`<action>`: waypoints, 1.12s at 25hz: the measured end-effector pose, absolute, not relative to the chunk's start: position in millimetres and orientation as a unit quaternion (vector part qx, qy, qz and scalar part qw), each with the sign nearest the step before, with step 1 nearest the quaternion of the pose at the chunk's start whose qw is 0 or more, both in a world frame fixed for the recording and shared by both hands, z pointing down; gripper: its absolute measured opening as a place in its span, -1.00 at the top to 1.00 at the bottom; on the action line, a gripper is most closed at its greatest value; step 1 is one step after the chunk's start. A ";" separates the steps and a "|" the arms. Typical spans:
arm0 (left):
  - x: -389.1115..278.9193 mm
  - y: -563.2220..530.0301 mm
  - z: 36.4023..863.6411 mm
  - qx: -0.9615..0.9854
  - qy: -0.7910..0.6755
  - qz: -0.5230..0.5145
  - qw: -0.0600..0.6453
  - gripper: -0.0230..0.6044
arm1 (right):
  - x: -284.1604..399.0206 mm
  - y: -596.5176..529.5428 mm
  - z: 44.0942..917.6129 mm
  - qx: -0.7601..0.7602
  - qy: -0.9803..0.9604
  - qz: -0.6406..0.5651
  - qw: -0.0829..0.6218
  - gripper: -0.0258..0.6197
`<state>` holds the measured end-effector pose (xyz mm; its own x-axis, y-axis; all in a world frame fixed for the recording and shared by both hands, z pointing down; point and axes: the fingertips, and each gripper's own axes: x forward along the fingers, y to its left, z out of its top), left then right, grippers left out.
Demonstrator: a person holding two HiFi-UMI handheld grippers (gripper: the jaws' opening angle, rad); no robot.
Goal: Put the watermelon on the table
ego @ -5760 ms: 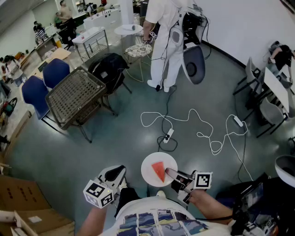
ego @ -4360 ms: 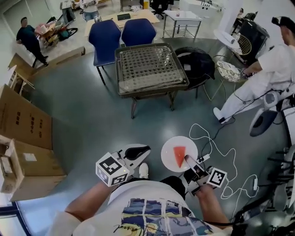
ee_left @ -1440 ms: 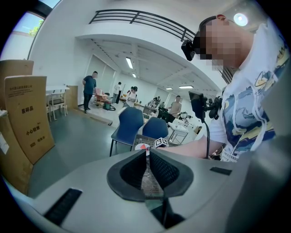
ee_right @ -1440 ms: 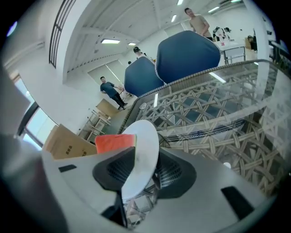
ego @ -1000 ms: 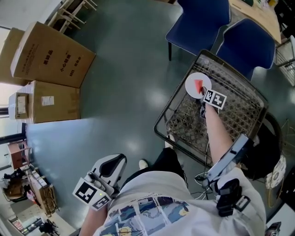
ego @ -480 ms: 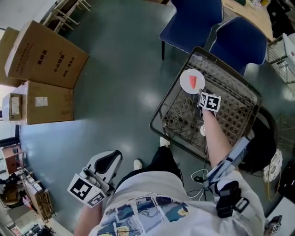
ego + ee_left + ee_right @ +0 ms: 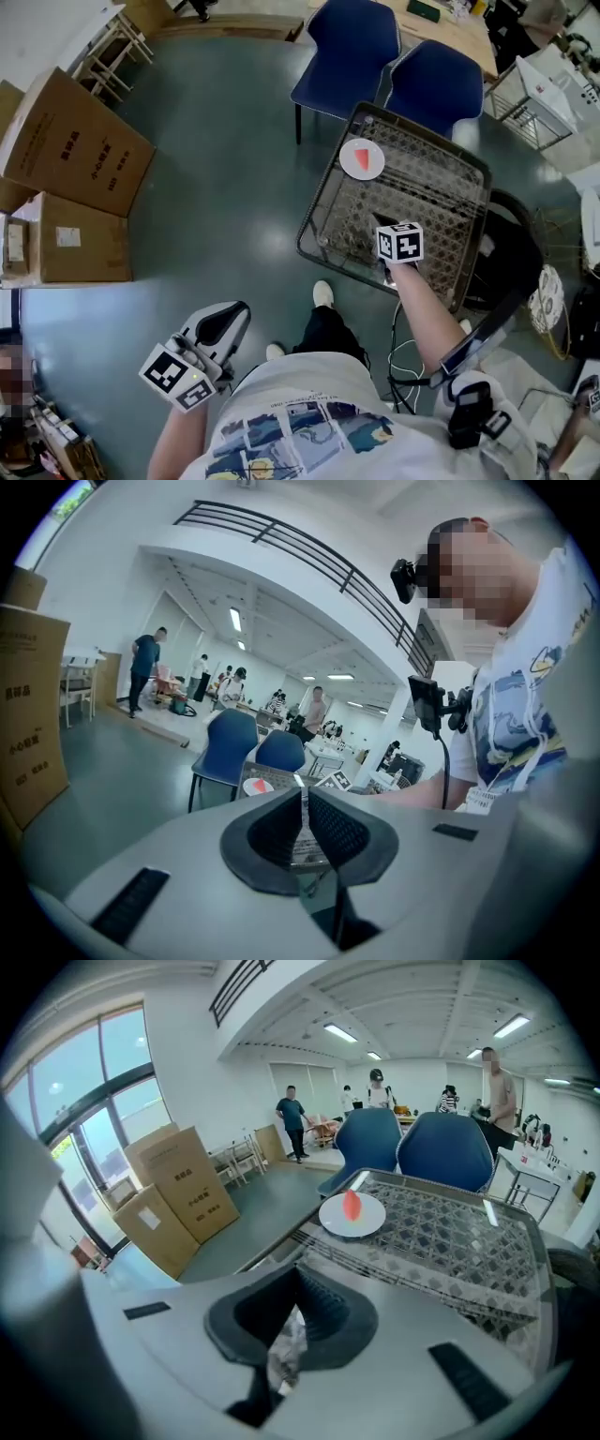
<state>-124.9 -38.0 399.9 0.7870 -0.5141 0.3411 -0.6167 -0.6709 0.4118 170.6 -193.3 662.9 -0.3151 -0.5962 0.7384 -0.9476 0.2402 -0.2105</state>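
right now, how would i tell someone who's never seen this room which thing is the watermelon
Find the lattice-topped table in front of the two blue chairs. At a corner on the chairs' side sits a round white plate; the watermelon is the small red wedge on it, the only red thing on the table.

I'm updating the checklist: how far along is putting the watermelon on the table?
Done, by the look of it: the watermelon slice lies on its white plate, and the plate rests on the lattice-top table. In hand: nothing. The right gripper is over the table, apart from the plate, shut and empty; the left gripper is shut and empty too. Nothing looks left to do.
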 end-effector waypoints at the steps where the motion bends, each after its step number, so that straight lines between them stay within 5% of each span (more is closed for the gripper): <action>1: -132.6 -26.8 399.5 0.911 -0.306 0.097 0.257 0.83 | 156.1 -174.7 652.3 0.514 -0.748 0.327 0.263 0.89; 17: -244.8 151.4 381.6 0.943 -0.241 0.086 0.214 0.85 | -63.5 111.4 486.1 0.444 -0.843 0.215 0.214 0.89; 28: -231.4 199.6 366.2 0.956 -0.191 0.085 0.205 0.84 | -115.1 199.1 424.5 0.417 -0.873 0.150 0.204 0.89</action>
<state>-231.4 199.6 366.2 0.9122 -0.3310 0.2416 -0.4009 -0.8430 0.3587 -115.1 199.1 424.5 -0.5699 -0.6665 0.4806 -0.7888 0.6077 -0.0926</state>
